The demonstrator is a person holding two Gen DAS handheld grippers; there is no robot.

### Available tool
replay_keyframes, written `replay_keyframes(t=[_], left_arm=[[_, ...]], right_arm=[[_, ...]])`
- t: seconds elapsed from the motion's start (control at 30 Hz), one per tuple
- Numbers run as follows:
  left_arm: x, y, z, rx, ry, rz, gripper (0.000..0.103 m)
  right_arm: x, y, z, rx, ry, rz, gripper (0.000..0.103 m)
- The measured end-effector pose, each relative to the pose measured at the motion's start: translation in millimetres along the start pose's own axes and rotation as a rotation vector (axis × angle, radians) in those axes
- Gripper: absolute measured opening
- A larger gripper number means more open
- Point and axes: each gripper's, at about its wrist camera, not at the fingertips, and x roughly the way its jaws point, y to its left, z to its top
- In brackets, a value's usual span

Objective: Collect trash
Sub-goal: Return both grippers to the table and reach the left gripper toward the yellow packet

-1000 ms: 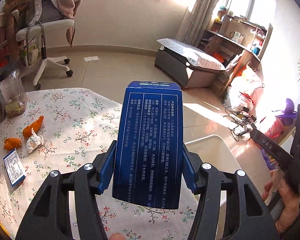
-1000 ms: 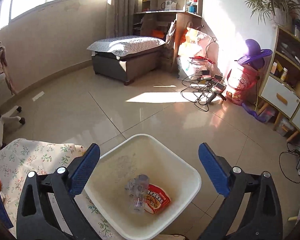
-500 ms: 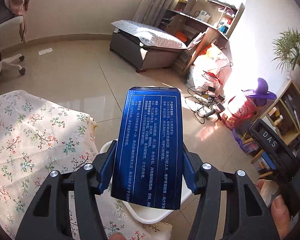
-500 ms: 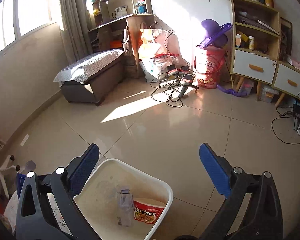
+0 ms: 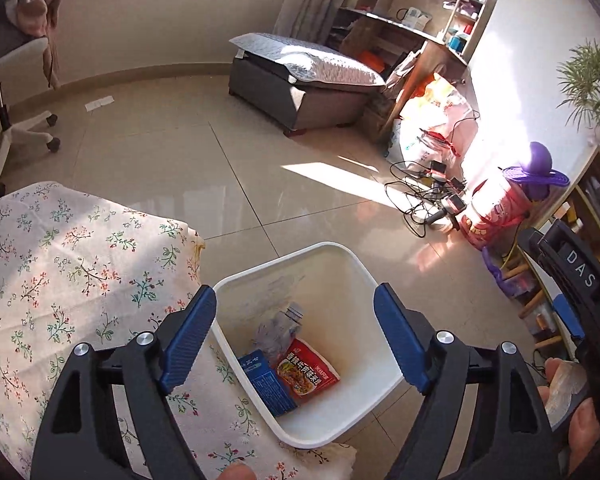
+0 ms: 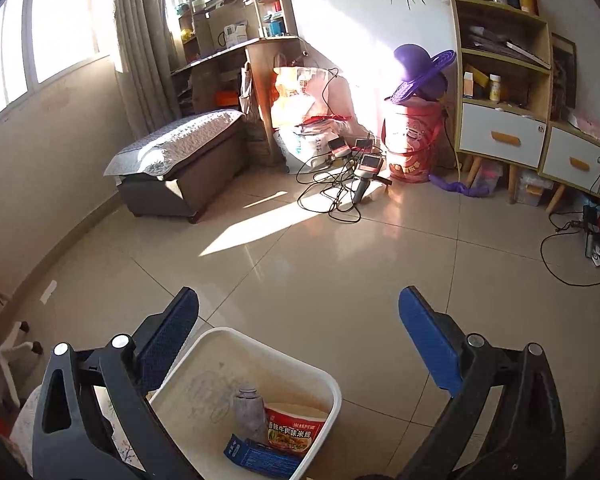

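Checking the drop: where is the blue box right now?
In both wrist views the blue box lies at the bottom of the white bin, beside the red snack packet and crushed clear bottle.

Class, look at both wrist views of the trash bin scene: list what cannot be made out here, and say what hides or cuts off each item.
- Blue box print: too small in both views.
- Clear bottle lower end: behind the red packet and box, right wrist view.
- White bin near side: cut off by the bottom edge, right wrist view.
- Floral tablecloth top: cut off by the left edge and covered by the left gripper.
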Motion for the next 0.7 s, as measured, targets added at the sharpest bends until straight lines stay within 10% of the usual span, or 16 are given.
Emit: replay_keyframes(t=[0.37, 0.7], left_arm=[[-45.1, 78.3, -24.1, -0.089, -0.091, 0.383, 0.092], [-103.1, 160.7, -55.2, -0.226, -0.13, 0.572, 0.092]], right_arm=[[-30.5, 76.1, -46.4, -0.252, -0.005, 0.12, 0.096], [-75.3, 151.6, -96.9, -0.469, 0.011, 0.291, 0.096]])
